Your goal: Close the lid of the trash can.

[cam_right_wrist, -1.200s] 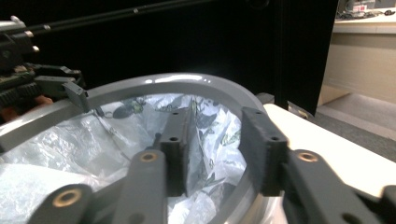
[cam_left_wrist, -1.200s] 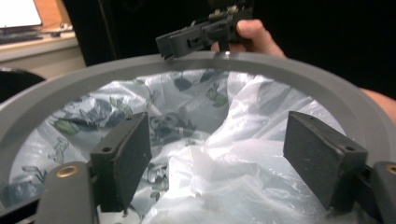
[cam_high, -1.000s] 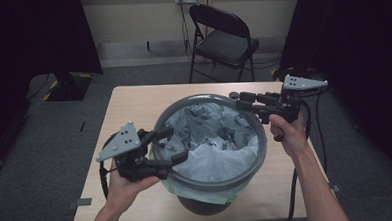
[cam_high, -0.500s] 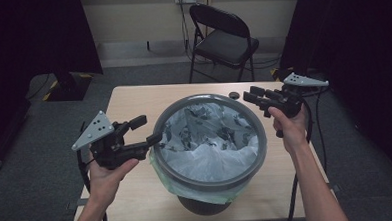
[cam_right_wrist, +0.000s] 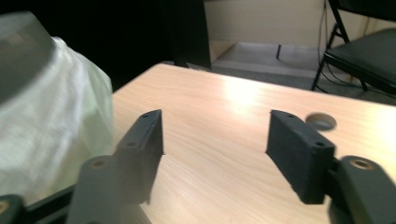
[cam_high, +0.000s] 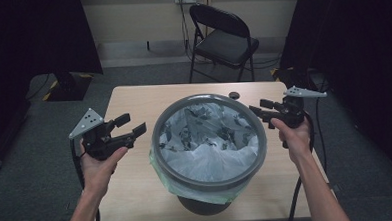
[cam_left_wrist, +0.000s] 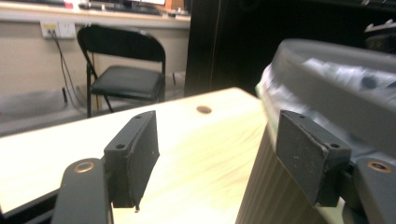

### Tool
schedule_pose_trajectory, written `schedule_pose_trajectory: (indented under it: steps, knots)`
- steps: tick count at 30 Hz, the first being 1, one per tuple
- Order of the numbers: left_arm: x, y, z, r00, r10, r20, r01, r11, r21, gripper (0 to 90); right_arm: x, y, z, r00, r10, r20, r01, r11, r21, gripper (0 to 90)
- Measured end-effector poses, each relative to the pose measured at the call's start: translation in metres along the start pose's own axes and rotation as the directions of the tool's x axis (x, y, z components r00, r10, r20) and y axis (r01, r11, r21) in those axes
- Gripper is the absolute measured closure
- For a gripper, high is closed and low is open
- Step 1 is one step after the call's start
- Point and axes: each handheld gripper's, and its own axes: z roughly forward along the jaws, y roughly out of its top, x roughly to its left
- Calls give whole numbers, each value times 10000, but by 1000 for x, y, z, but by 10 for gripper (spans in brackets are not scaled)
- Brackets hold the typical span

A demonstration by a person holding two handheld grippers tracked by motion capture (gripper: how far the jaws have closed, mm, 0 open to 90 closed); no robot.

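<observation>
though unlabelled, lined grey bin (cam_high: 210,178)

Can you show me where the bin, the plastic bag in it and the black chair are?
bin (cam_high: 162,162): high view, on its grey rim at the left.
plastic bag (cam_high: 211,152): high view, on the pale lining inside the bin.
black chair (cam_high: 227,43): high view, on its seat, behind the table.

Grey bin (cam_high: 211,190) upright mid-table, white liner (cam_high: 210,147) inside.

A grey bin (cam_high: 209,145) lined with a pale bag (cam_high: 210,150) stands mid-tabletop (cam_high: 133,98). The left gripper (cam_high: 129,127) and right gripper (cam_high: 258,114) flank it, jaws apart, empty; the right's have just been opening.
</observation>
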Motion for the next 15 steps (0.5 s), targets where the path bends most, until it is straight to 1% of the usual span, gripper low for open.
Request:
schedule_pose_trajectory:
  steps: [1,2,4,5,6,7,8,9,10,12,13,14,15]
  knots:
    - [3,-5,3,9999,-11,-147,14,9998,211,292,-2,-4,-1,9997,124,191,-125,9999,83,302]
    - [3,-5,3,9999,-11,-147,14,9998,211,288,-4,-6,-2,9994,198,269,-201,9998,89,285]
    - [9,-13,5,9992,-31,-392,50,9989,472,283,-6,-11,-3,9987,312,399,-319,9993,170,265]
    - [11,-16,7,9990,-87,-447,111,9985,529,277,-7,-14,-4,9983,338,474,-350,9991,236,249]
    - [11,-16,7,9990,-87,-447,111,9985,529,270,-7,-18,-4,9975,337,614,-356,9989,305,229]
    - [15,-24,9,9977,-39,-678,94,9967,810,267,-8,-21,-4,9964,431,735,-460,9982,385,205]
    - [17,-29,10,9975,63,-709,8,9951,989,253,-8,-25,-5,9956,430,828,-470,9978,458,186]
    - [18,-33,12,9974,95,-719,-11,9934,1151,227,-9,-29,-5,9951,391,908,-442,9976,539,175]
    - [20,-38,13,9968,126,-788,-18,9908,1355,222,-9,-33,-5,9944,371,993,-437,9970,646,164]
    - [25,-47,15,9968,-3,-794,128,9874,1579,206,-9,-41,-4,9936,349,1078,-450,9947,924,158]
    - [27,-51,15,9956,-41,-935,201,9851,1707,192,-9,-45,-4,9931,376,1108,-492,9933,1043,157]
    - [27,-51,15,9956,-41,-935,201,9851,1707,173,-9,-50,-3,9916,385,1235,-521,9927,1089,158]
    - [29,-59,18,9924,-43,-1227,291,9793,2005,157,-9,-54,-3,9917,315,1246,-461,9921,1164,157]
